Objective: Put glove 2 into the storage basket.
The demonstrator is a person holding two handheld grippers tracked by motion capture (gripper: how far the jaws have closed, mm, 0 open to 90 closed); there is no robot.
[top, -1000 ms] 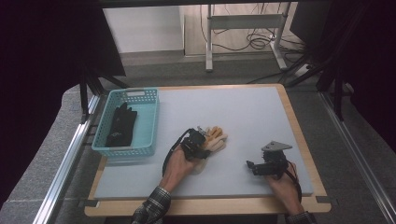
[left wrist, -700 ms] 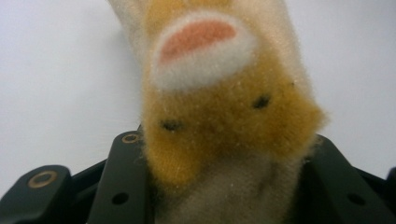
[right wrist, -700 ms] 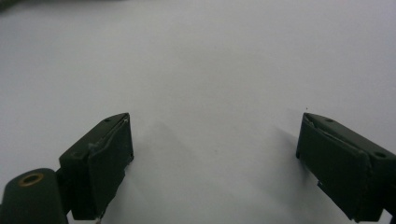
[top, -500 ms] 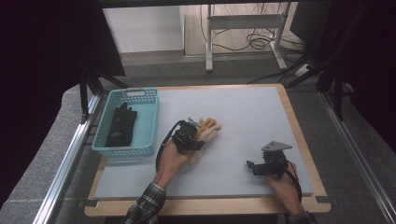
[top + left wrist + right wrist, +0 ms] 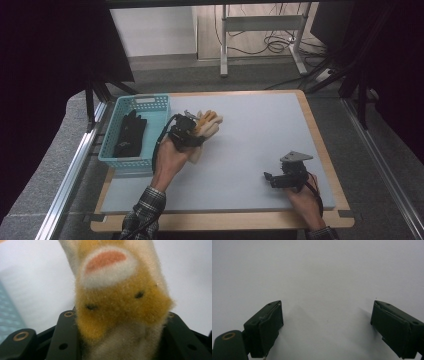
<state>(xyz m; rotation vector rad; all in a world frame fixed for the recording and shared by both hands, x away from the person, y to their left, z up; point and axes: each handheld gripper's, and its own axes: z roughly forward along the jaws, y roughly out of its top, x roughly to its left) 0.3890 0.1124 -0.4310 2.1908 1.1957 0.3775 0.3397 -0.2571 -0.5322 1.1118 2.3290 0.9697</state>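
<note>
Two grippers: our left gripper (image 5: 192,131), forearm angled up beside the basket (image 5: 111,152), clamps a plush glove (image 5: 207,127) above the mat (image 5: 260,125) — our right gripper (image 5: 285,176) rests low, jaws spread, holding nothing.

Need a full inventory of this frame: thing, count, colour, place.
plush glove: 1, cream and orange, clamped in the left gripper, lifted off the mat beside the basket
basket: 1, light blue plastic, left edge of the table
black glove: 1, black, lying in the basket
mat: 1, pale grey, covers the table top
table: 1, light wood rim, centre
left gripper: 1, black, over the mat's left part, jaws closed on the plush glove
right gripper: 1, black with grey plate, low on the mat's right part, jaws apart with nothing between them
</note>
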